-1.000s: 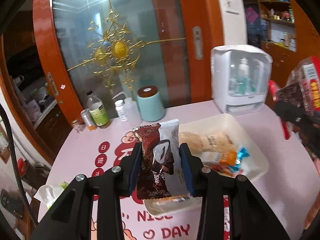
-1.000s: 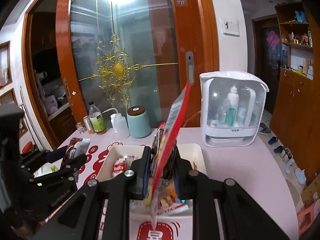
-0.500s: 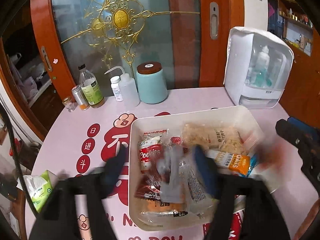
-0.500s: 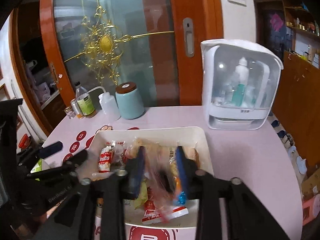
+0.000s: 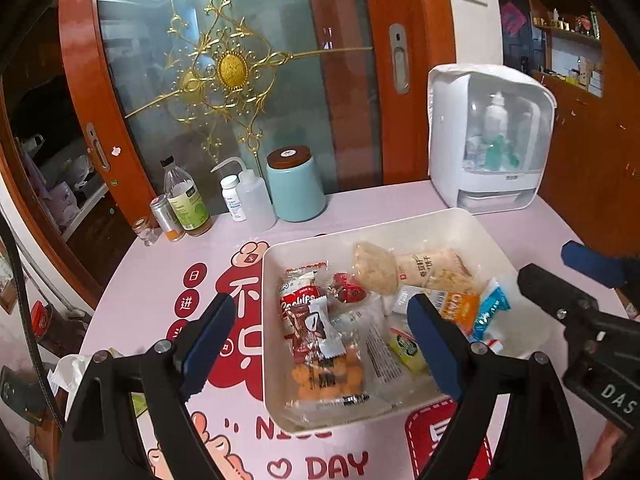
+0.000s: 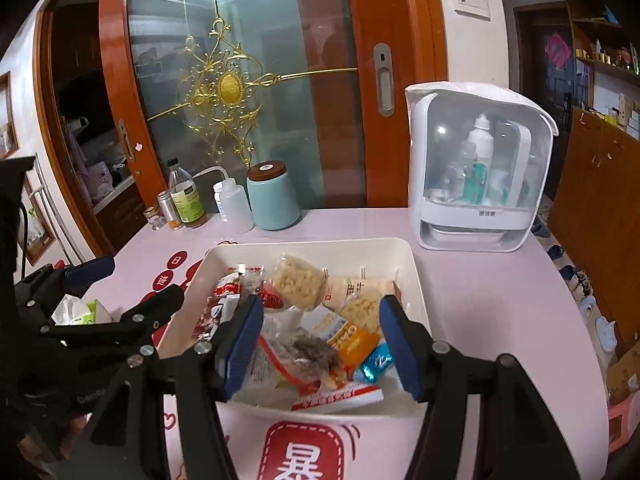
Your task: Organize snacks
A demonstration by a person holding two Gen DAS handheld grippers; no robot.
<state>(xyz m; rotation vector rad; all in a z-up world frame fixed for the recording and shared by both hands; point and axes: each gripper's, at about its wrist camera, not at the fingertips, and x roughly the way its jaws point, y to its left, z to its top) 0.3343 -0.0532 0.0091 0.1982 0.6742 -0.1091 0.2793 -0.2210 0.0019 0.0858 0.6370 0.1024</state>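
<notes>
Item: white bin (image 5: 472,222), rectangular, rounded corners, standing on the pink printed table (image 5: 360,204). From my left wrist view its long axis runs from the near left corner up toward the far right, in the direction of the white countertop cabinet (image 5: 490,140).

Contents: snack packets, loosely piled, none upright.
- Brown-and-white packet (image 5: 314,330), lying flat near the bin's left wall, long axis running near to far, on top of a clear bag of orange crackers (image 5: 328,376).
- Red "Cookies" packet (image 5: 298,298) just behind it, against the left wall.
- Clear bag of pale puffed pieces (image 5: 374,268) and a cream wrapper with printed characters (image 5: 430,270), side by side at the far end, the wrapper's long axis across the bin.
- Orange packet (image 5: 458,308) and blue foil sweet (image 5: 490,310), toward the right wall.
- Red-edged clear packet (image 6: 304,360), seen from my right wrist view, lying flat at the near end, long axis slanting from near right to far left.

Tongs: my left gripper (image 5: 320,344) hangs over the bin's near left part, jaws spread wide, having just been opening, nothing pinched between them. My right gripper (image 6: 320,344) hangs over the near end, jaws apart and just opening too; the red-edged packet lies below them, free of the pads.

Beside the bin: teal canister (image 5: 294,186), bottles (image 5: 188,198) at the table's far edge.
</notes>
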